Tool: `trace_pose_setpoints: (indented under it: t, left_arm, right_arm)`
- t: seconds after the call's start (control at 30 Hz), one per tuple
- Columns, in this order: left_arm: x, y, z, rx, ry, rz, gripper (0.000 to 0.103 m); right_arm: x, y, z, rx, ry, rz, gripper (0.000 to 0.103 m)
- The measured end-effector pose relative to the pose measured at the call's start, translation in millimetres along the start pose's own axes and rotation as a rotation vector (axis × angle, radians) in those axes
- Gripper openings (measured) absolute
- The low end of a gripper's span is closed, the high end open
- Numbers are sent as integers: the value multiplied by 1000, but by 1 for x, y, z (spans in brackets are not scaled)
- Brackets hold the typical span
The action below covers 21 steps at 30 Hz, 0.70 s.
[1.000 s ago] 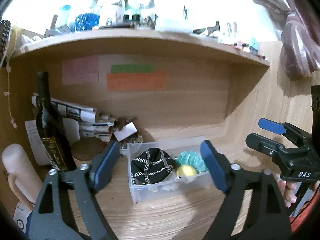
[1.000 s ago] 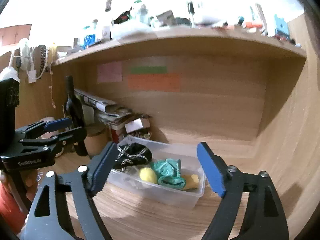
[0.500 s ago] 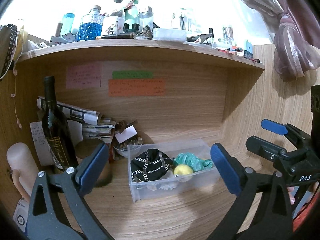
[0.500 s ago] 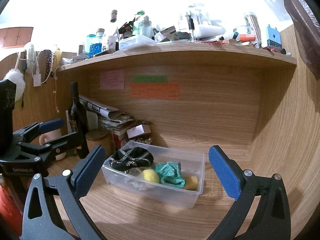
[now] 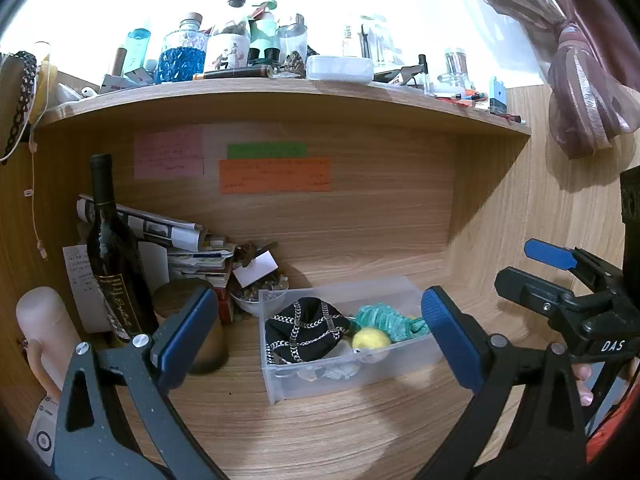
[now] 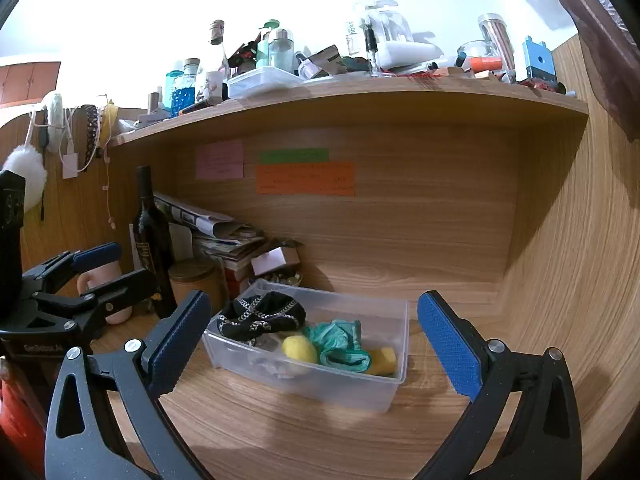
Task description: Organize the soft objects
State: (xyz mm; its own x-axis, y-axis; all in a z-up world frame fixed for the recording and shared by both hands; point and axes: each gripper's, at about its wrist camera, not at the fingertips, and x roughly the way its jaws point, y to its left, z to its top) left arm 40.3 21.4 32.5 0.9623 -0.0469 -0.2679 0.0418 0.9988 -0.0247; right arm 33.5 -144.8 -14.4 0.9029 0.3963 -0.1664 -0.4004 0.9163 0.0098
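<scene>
With both my left gripper [image 5: 316, 334] and right gripper [image 6: 314, 338] spread wide and empty, the soft objects sit in the clear bin [image 6: 394, 380] on the tabletop, and a careless reach (the wine bottle [image 5: 114, 264] stands near) could topple glass.

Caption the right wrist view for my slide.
Open right hand-held gripper faces a clear bin holding a black cap, yellow ball and teal cloth.
</scene>
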Motion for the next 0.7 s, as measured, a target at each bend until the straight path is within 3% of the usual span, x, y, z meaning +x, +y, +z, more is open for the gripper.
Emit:
trace_pose_setpoints:
  t: [0.7]
  left_arm:
    - [1, -1, -1, 0, 3, 5, 103]
  right_arm:
    - [-2, 1, -1, 5, -2, 1, 103]
